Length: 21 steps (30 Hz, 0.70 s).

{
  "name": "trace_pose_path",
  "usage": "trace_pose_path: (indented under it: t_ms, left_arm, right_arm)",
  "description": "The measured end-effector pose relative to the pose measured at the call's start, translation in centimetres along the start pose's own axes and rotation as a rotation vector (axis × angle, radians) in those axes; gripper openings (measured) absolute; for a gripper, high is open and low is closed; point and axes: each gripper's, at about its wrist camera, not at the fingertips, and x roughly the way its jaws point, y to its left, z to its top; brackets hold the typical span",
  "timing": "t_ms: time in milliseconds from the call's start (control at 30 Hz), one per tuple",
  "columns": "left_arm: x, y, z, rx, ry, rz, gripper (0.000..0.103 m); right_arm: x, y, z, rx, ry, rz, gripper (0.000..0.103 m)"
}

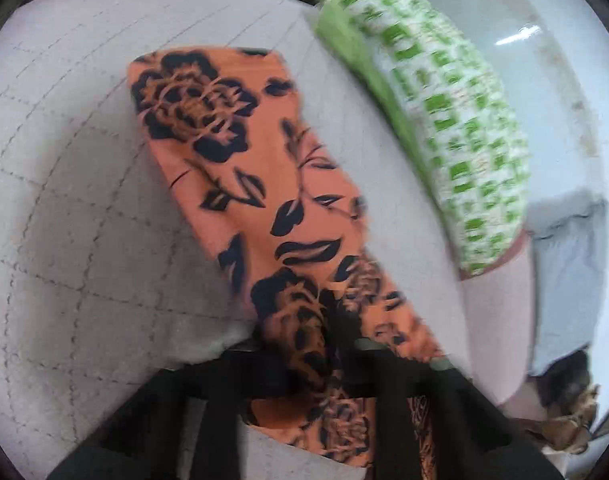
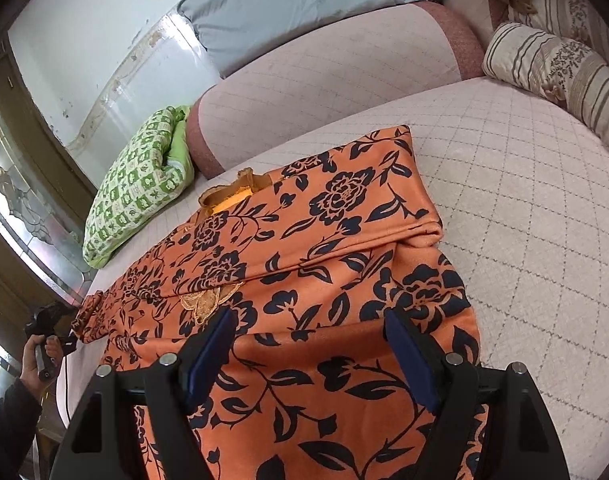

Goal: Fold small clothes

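An orange garment with dark floral print (image 2: 324, 248) lies on the quilted pale bed cover (image 2: 524, 208), one sleeve folded across its chest. My right gripper (image 2: 310, 320) is open just above the garment's lower body, blue pads (image 2: 220, 340) apart, holding nothing. In the left wrist view my left gripper (image 1: 340, 340) is shut on a bunched edge of the same garment (image 1: 244, 168), which hangs stretched out from it over the bed. The left gripper also shows in the right wrist view (image 2: 64, 340), held at the garment's left sleeve end.
A green-and-white checked pillow (image 2: 136, 188) lies at the bed's left edge, also in the left wrist view (image 1: 444, 128). A padded pink headboard (image 2: 324, 68), a grey pillow (image 2: 296, 4) and striped cushions (image 2: 556, 68) stand behind.
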Motion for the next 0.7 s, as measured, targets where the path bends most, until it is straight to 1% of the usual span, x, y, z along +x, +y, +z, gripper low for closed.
trace_pose_path:
  t_ms: [33, 67, 133, 167, 200, 233, 300, 333, 367, 400, 433, 467, 500, 533, 567, 600, 633, 667, 700]
  left_arm:
    - [-0.4, -0.6, -0.1, 0.01, -0.029, 0.02, 0.011]
    - [-1.2, -1.8, -0.4, 0.059, -0.069, 0.039, 0.01]
    - [-3.2, -6.5, -1.9, 0.257, -0.177, 0.09, 0.009]
    - [-4.2, -9.0, -3.0, 0.357, -0.223, 0.09, 0.009]
    - [-5.4, -12.8, -5.0, 0.491, -0.284, 0.084, 0.009]
    - [-6.1, -15.0, -6.3, 0.564, -0.314, 0.077, 0.009]
    - [-7.3, -20.9, -10.8, 0.745, -0.365, 0.025, 0.009]
    - [-7.7, -22.7, -12.6, 0.806, -0.376, 0.005, 0.009]
    - [-7.7, -25.4, -15.6, 0.896, -0.385, -0.026, 0.009]
    - [-7.5, -27.2, -17.7, 0.957, -0.388, -0.046, 0.009]
    - [-6.9, -29.0, -20.7, 1.034, -0.382, -0.066, 0.009]
    - [-5.7, -30.7, -24.2, 1.124, -0.363, -0.074, 0.01]
    - [-4.6, -31.4, -26.4, 1.177, -0.348, -0.071, 0.014]
    - [-2.8, -32.0, -29.4, 1.246, -0.319, -0.064, 0.017]
    - [-0.9, -32.1, -31.5, 1.299, -0.274, -0.059, 0.04]
    - [1.9, -31.8, -34.0, 1.374, -0.178, -0.024, 0.082]
    - [4.7, -31.0, -36.1, 1.447, -0.073, 0.029, 0.089]
    - [7.3, -29.5, -37.8, 1.511, 0.001, 0.091, 0.089]
    - [8.5, -28.3, -38.5, 1.543, 0.028, 0.147, 0.088]
  right_arm:
    - [0.0, -0.1, 0.0, 0.005, 0.001, 0.0, 0.08]
    - [0.1, -0.1, 0.0, 0.006, 0.001, -0.001, 0.08]
    - [0.0, -0.1, 0.1, 0.007, -0.004, 0.006, 0.08]
    - [-0.1, -0.1, 0.1, 0.008, -0.006, 0.009, 0.08]
    - [-0.1, -0.1, 0.1, 0.008, -0.006, 0.008, 0.08]
    - [-0.1, -0.2, 0.0, 0.012, -0.005, 0.009, 0.08]
    - [-0.1, -0.3, 0.0, 0.02, -0.005, 0.012, 0.08]
    - [-0.2, -0.3, 0.0, 0.024, -0.008, 0.012, 0.08]
    - [-0.3, -0.4, 0.1, 0.025, -0.012, 0.011, 0.08]
    - [-0.4, -0.4, 0.1, 0.027, -0.017, 0.012, 0.08]
    - [-0.6, -0.5, 0.1, 0.031, -0.022, 0.012, 0.08]
    - [-0.7, -0.5, 0.2, 0.035, -0.026, 0.013, 0.08]
    - [-0.8, -0.6, 0.2, 0.039, -0.027, 0.015, 0.08]
    - [-0.8, -0.7, 0.2, 0.043, -0.028, 0.015, 0.08]
    - [-0.9, -0.8, 0.2, 0.046, -0.029, 0.015, 0.08]
    - [-0.9, -0.9, 0.3, 0.049, -0.03, 0.017, 0.08]
    - [-1.0, -0.9, 0.3, 0.055, -0.027, 0.024, 0.08]
    - [-1.0, -1.0, 0.3, 0.058, -0.025, 0.027, 0.08]
    - [-1.0, -1.0, 0.3, 0.059, -0.026, 0.026, 0.08]
